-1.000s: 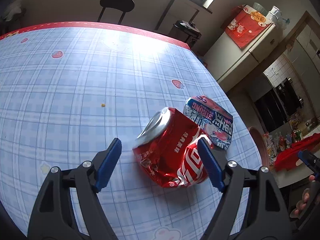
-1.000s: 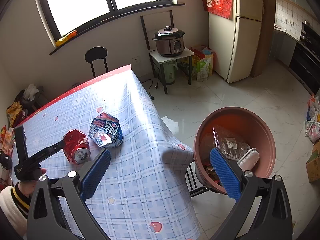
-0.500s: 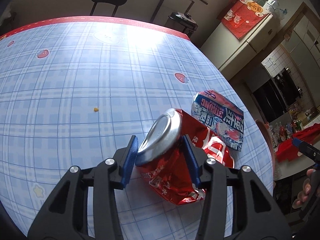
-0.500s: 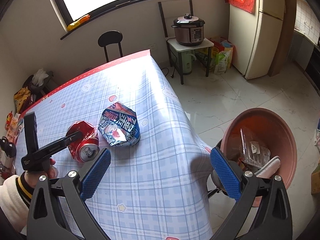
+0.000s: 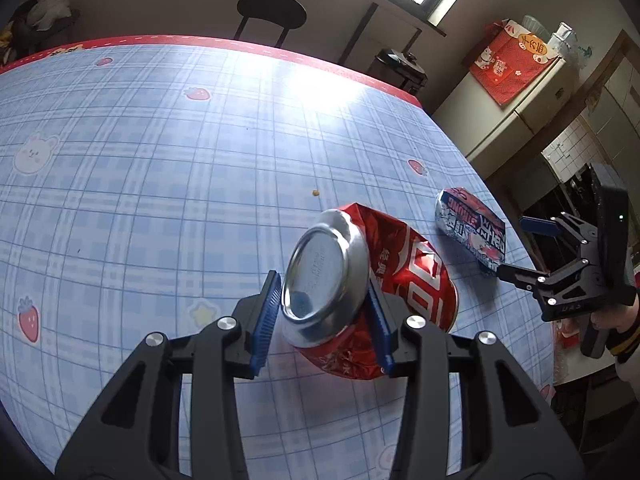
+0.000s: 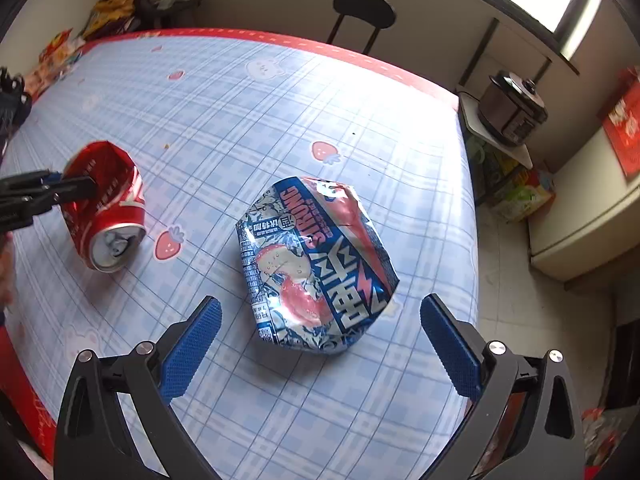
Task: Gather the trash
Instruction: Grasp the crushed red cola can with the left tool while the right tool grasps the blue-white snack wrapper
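Your left gripper [image 5: 325, 312] has its blue pads clamped on the base end of a crushed red can [image 5: 372, 292], which looks tilted up off the checked tablecloth [image 5: 160, 184], though whether its far end touches the cloth cannot be told. Your right gripper [image 6: 320, 348] hovers wide open and empty, its pads either side of a flattened blue-and-white can [image 6: 316, 264] lying on the cloth near the table's edge, touching nothing.

The step in hand looks like a two-handed pickup: one can is secured, the second is lined up. Next, you would likely lower the right gripper until the flat can sits between the pads, then close across its narrower span; it lies low, so a shallow approach risks skating over it. No bin shows in either view, so where both cans go cannot be told from here.
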Tool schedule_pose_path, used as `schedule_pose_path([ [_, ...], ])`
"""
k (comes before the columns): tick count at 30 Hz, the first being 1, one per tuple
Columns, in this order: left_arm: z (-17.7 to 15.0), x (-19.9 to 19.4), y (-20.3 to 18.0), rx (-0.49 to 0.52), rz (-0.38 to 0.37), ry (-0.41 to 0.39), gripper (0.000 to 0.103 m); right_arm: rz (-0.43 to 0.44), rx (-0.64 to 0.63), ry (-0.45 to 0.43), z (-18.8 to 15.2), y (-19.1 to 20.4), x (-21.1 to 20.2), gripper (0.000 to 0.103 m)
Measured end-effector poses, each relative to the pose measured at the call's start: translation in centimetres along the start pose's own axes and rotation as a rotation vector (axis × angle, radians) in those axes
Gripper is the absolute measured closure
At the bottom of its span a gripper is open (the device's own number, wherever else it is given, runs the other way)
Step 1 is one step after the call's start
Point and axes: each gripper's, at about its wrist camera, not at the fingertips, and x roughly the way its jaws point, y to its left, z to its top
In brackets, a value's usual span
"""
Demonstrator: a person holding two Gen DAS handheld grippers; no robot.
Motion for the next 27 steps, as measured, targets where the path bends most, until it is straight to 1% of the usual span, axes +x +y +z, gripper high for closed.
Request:
schedule_pose_path([
  [2,-0.4,-0.7,0.7,-0.01,0.006,-0.005,0.06,-0.006,-0.048,0.034,0.8,0.4,1.1,0.005],
  [4,-0.7,-1.3,1.3,-0.023,0.01,-0.012,0.06,-0.015,-0.064,0.063,1.5,0.3,2.1,0.005],
  [6,-1.0,-1.7,2.0,-0.037,0.016,-0.017,0.06,-0.023,-0.066,0.085,2.2,0.0,2.9,0.005],
  [11,-1.6,-2.5,2.9,-0.064,0.026,-0.021,0.06,0.025,-0.027,0.157,2.9,-0.5,4.9,0.005],
  [15,-1.9,-2.8,3.1,-0.07,0.028,-0.024,0.06,0.104,0.065,0.152,2.9,-1.3,5.2,0.005],
  [16,-1.9,-3.0,3.1,-0.072,0.026,-0.026,0.06,0.114,0.077,0.15,2.8,-1.3,5.1,0.007],
  [17,-1.9,-3.1,3.0,-0.075,0.024,-0.029,0.06,0.122,0.082,0.148,2.7,-1.2,5.1,0.014],
  [21,-2.2,-4.0,2.7,-0.085,0.01,-0.046,0.06,0.174,0.114,0.124,2.0,-0.7,4.6,0.014],
  [27,-2.7,-5.4,2.4,-0.092,0.003,-0.063,0.06,0.177,0.135,0.059,0.7,0.8,2.9,0.015],
])
